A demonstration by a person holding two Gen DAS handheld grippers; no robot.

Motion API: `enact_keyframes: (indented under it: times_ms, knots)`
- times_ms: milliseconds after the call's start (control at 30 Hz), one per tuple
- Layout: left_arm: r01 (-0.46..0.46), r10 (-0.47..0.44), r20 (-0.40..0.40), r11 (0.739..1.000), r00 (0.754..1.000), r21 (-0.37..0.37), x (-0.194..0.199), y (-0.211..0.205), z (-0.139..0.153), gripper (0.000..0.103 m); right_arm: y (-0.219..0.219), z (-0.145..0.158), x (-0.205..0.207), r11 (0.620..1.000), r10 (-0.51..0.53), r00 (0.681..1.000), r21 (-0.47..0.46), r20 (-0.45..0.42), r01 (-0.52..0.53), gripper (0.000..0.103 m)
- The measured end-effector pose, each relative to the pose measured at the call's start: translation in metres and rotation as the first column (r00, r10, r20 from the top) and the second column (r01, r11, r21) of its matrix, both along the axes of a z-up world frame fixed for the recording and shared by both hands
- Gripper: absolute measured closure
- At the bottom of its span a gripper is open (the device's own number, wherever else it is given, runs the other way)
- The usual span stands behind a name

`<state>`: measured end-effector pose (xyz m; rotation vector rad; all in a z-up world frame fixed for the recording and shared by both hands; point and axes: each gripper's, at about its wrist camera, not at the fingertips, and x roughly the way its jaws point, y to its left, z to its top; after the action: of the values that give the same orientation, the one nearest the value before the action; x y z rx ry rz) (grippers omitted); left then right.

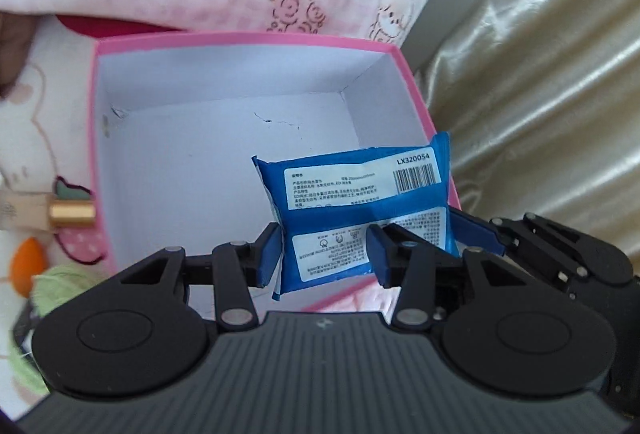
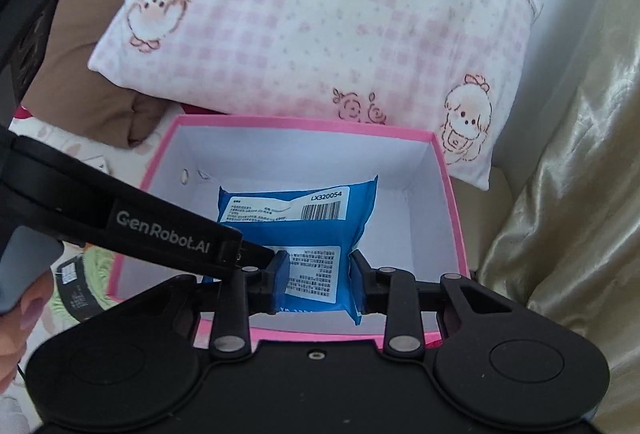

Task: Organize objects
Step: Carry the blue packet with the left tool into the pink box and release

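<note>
A blue wipes packet point(image 1: 360, 185) with white printed labels and a barcode hangs over the open pink box point(image 1: 240, 38), whose white inside holds nothing else that I can see. My left gripper point(image 1: 326, 254) is shut on the packet's lower end, blue pads on either side. In the right wrist view my right gripper point(image 2: 320, 282) pinches the same packet point(image 2: 296, 230) near its bottom, above the box point(image 2: 304, 121). The left gripper's finger point(image 2: 160, 230) reaches in from the left to the packet's edge. One right finger point(image 1: 476, 230) shows at the packet's right side.
A pink checked pillow point(image 2: 320, 13) lies behind the box, a brown cushion point(image 2: 92, 73) to its left. Shiny gold fabric point(image 1: 540, 73) runs along the right. Left of the box lie a gold-capped tube point(image 1: 72, 211) and something pale green point(image 1: 56, 286). A hand point(image 2: 16, 314) holds the left gripper.
</note>
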<state>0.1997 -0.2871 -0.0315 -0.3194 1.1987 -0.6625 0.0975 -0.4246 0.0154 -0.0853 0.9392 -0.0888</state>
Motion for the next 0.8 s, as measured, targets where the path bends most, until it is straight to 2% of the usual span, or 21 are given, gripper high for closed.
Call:
enact_keyframes:
  times_ms: [100,267,467,500,567,633,800]
  knots:
    - [-0.018,0.017,-0.058,1.0,0.998,-0.009,0.015,-0.016,-0.024,0.058,-0.017,-0.017,0.016,1.0,-0.002,0.999,-0.019,-0.048,0.001,0.067]
    - [-0.007,0.011,-0.109,0.999,0.994,0.039,0.03,-0.039,-0.052,0.06,-0.035,-0.047,0.031,1.0,0.017,0.994,-0.016,-0.109,-0.019,0.067]
    - [0.011,0.003,-0.126,0.994,0.992,0.105,0.038,-0.059,-0.07,0.06,-0.038,-0.073,0.039,0.997,0.034,0.989,-0.063,-0.145,-0.044,0.07]
    - [0.016,-0.002,-0.123,0.993,0.992,0.116,0.038,-0.061,-0.071,0.061,-0.039,-0.077,0.042,0.997,0.023,0.987,-0.07,-0.161,-0.035,0.076]
    - [0.028,-0.019,-0.054,0.986,0.998,0.167,0.035,-0.063,-0.065,0.06,-0.042,-0.086,0.046,0.995,-0.021,0.982,-0.1,-0.188,0.002,0.077]
    - [0.024,-0.026,0.006,0.977,1.0,0.212,0.031,-0.063,-0.058,0.06,-0.042,-0.088,0.046,0.992,-0.042,0.984,-0.124,-0.174,0.021,0.079]
    - [0.066,-0.067,-0.002,0.982,0.998,0.175,0.026,-0.045,-0.038,0.059,-0.04,-0.059,0.027,0.995,-0.07,0.993,-0.072,-0.096,0.063,0.077]
